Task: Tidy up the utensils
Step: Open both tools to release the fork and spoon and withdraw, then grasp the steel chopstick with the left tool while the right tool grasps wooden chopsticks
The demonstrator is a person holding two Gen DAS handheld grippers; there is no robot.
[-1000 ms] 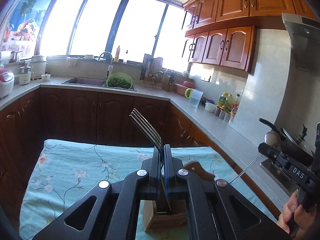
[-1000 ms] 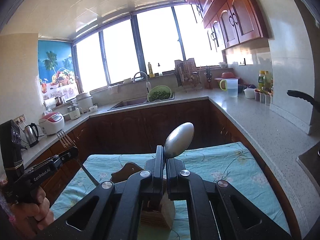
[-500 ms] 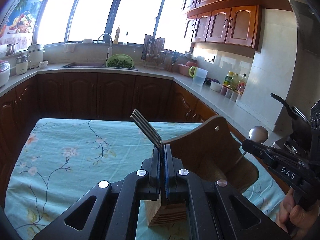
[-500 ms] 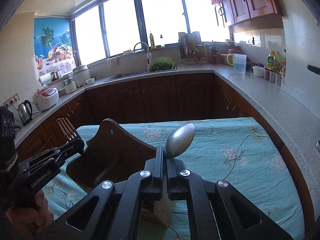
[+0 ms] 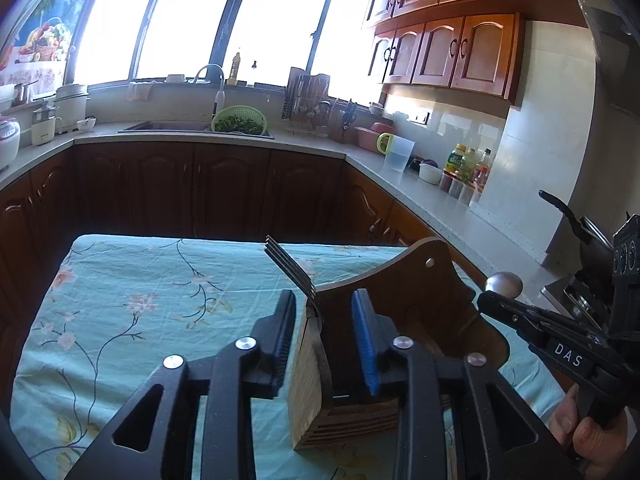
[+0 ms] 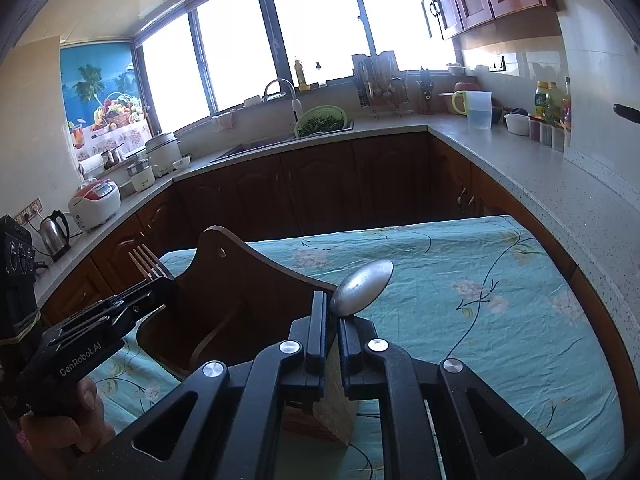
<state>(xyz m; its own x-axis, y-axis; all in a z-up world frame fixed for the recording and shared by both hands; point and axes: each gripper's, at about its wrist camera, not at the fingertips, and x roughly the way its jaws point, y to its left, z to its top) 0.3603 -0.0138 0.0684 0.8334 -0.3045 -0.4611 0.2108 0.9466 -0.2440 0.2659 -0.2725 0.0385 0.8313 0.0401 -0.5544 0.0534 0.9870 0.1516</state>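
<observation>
A wooden utensil holder with a tall curved back board stands on the teal flowered tablecloth. The fork stands in the holder's front block, tines up and leaning left. My left gripper straddles the fork; its jaws are opening and the pads are clear of it. In the right wrist view the spoon stands bowl-up in the same holder. The right gripper is at the spoon's neck, jaws just opening with a narrow gap. Each view also shows the other gripper, the right gripper and the left gripper.
A stone counter with dark cabinets wraps around the table. A sink with a green colander sits under the windows. A black pan is on the stove at the right. A hand grips the right tool; the cloth stretches out left of the holder.
Both grippers sank toward the holder, whose back board came into view. The left jaws spread apart and let go of the fork. The right jaws parted slightly around the spoon.
</observation>
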